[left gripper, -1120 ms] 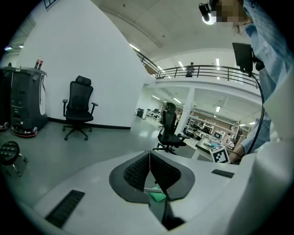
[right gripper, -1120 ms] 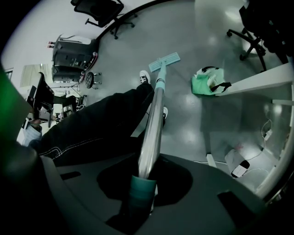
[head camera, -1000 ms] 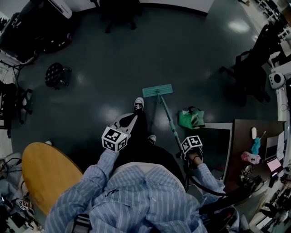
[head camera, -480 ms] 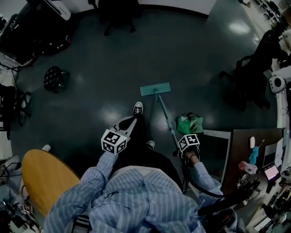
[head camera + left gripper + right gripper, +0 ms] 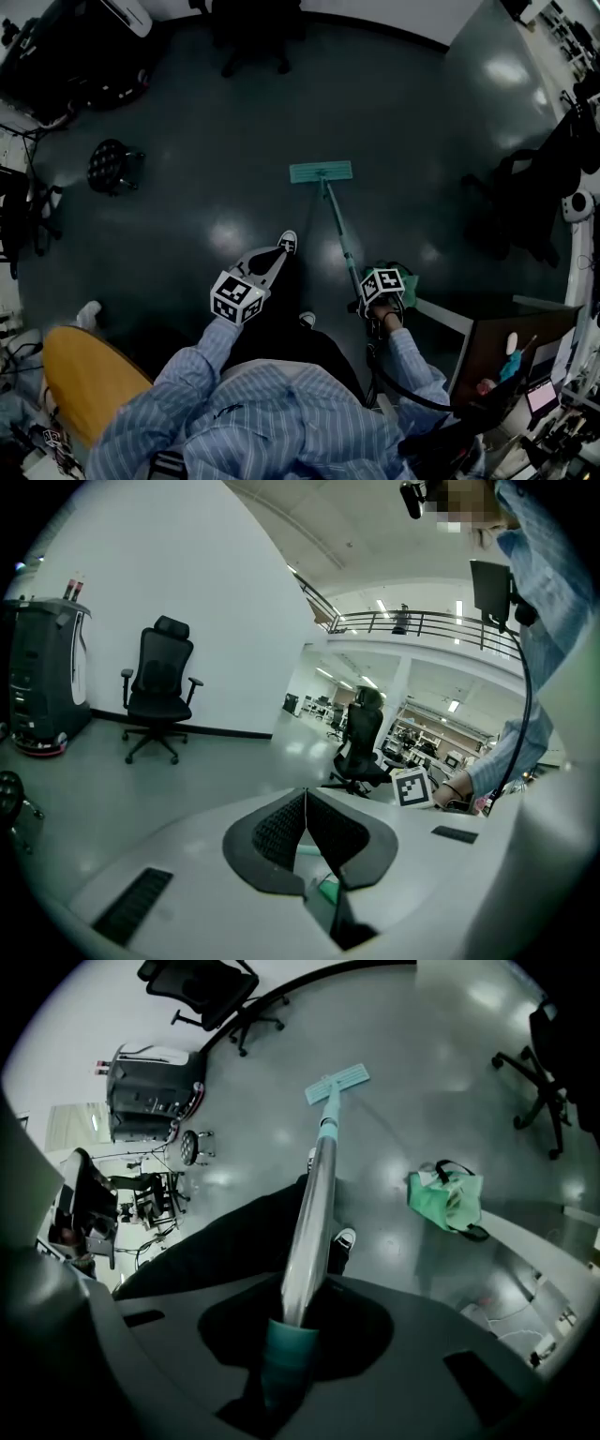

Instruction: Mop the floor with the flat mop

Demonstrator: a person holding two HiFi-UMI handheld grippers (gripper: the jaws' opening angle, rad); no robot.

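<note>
The person wears a long-sleeved shirt (image 5: 281, 412) of pale blue with fine white stripes. Below it show dark trousers (image 5: 281, 314) and sneakers (image 5: 288, 242) with white toes. The left gripper (image 5: 305, 799) has a smooth pale grey body, dark ribbed pads (image 5: 277, 832) and narrow dark slots. The right gripper (image 5: 295, 1321) looks a darker grey, with similar slots. Each gripper carries a white cube (image 5: 234, 298) printed with black square markers. A black cable (image 5: 403, 394) loops beside the right sleeve (image 5: 412, 361).

Teal flat mop (image 5: 322, 172), green bag (image 5: 447, 1199), blue-striped shirt (image 5: 281, 412), dk grey floor (image 5: 206, 141).
</note>
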